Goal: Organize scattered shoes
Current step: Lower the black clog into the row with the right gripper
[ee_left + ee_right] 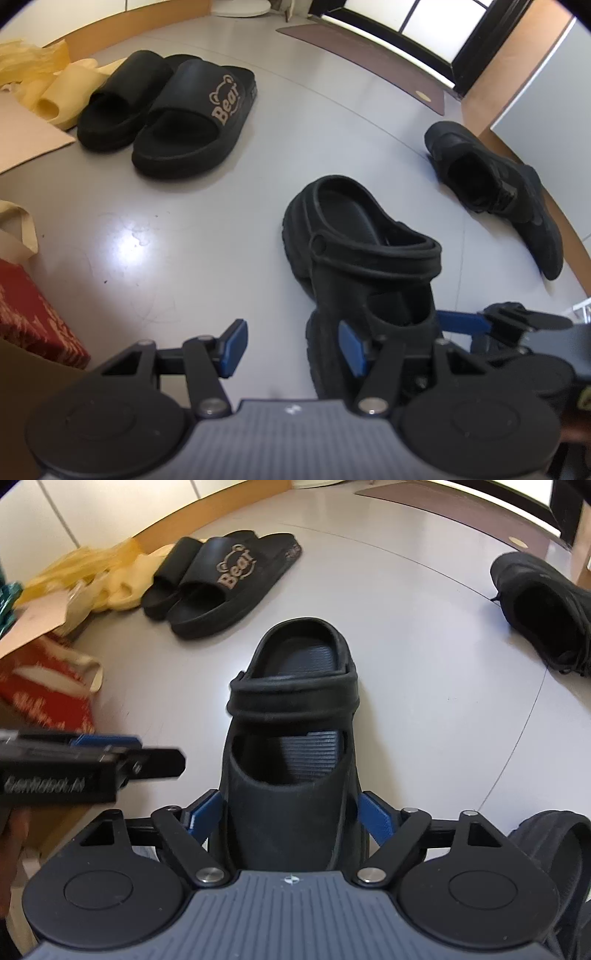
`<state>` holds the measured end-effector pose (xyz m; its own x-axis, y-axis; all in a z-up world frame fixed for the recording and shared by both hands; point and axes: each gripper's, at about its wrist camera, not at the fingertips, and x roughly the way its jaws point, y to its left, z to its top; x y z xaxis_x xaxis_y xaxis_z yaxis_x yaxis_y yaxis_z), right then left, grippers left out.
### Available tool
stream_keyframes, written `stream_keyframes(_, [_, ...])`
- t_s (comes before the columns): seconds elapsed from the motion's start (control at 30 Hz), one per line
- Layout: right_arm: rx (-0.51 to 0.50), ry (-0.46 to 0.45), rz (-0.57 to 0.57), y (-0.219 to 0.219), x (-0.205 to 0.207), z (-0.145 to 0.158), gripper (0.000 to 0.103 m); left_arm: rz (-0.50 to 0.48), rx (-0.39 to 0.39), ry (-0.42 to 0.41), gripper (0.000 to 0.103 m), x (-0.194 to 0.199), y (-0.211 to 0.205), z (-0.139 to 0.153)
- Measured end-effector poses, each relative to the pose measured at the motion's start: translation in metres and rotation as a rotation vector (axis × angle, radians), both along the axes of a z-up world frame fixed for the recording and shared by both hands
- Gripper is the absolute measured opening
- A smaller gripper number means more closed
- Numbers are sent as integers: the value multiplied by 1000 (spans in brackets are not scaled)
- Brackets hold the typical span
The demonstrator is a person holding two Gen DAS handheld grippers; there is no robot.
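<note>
Slip risk: right gripper (pixel 291 814) fingers straddle the black clog (pixel 291 716), pads maybe barely touching. Left gripper (pixel 291 343) hangs open, empty.

Two black "Bear" slides (pixel 192 122) sit side by side at the far left. Just left of them lie pale yellow slides (pixel 55 99), apparently two, though they overlap and are partly hidden. One black clog (pixel 291 738) stands in the near middle. A second black clog (pixel 554 849) shows only partly at the near right. One black lace-up shoe (pixel 495 184) lies at the far right.
</note>
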<state>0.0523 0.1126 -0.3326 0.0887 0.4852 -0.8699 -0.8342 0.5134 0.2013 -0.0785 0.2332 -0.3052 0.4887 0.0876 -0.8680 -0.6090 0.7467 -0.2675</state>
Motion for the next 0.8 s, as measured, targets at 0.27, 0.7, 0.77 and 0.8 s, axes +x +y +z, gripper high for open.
stream_keyframes(0.27, [18, 65, -169, -8, 1, -8, 88, 3, 2, -8, 58, 0, 0, 0])
stream_keyframes(0.7, [-40, 130, -490, -35, -7, -10, 88, 9, -6, -4, 58, -3, 2, -3])
stream_keyframes(0.77, [-70, 142, -531, -36, -8, -9, 88, 15, -7, -7, 57, -4, 3, -2])
stream_keyframes(0.8, [-90, 154, -561, -36, -8, -9, 88, 18, -7, -8, 58, -4, 4, -2])
